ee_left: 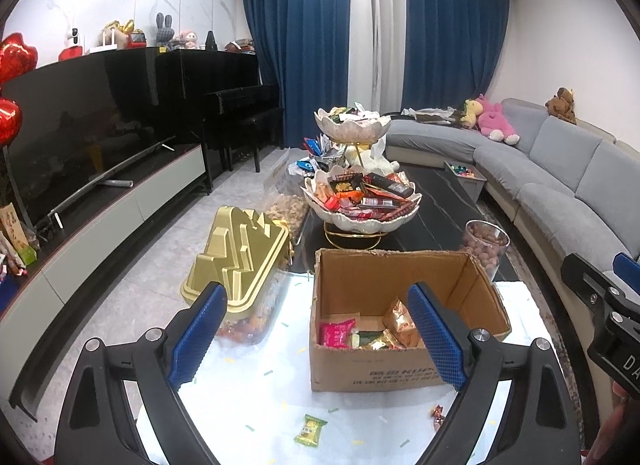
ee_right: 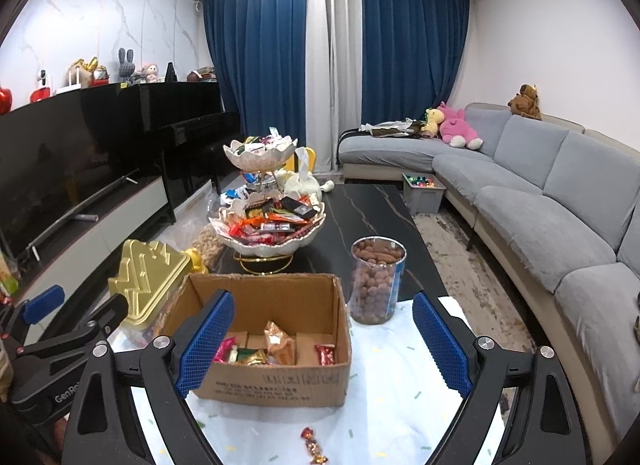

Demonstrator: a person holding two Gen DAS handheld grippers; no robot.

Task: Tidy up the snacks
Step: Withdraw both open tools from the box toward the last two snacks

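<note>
Only the left wrist view shows the green snack packet (ee_left: 310, 430) lying loose on the table (ee_left: 260, 397); both views catch the red wrapped candy (ee_right: 313, 443). The cardboard box (ee_right: 276, 379) holds several snacks. Left tool (ee_left: 316, 339) and right tool (ee_right: 322, 349) gape, released, gripping nothing. A nut jar (ee_right: 376, 285) stands beside the box.

An open cardboard box (ee_right: 276, 381) stood mid-desk, its top clear for entry from above. A gold-lidded container (ee_left: 240, 261) sat just beside its left wall, a clear jar of nuts (ee_right: 376, 285) near its right rear corner. Behind it, a two-tier snack stand (ee_right: 272, 225) blocked the way. The white-covered desk (ee_right: 392, 393) in front lay mostly free, save two small loose sweets (ee_left: 310, 429).
</note>
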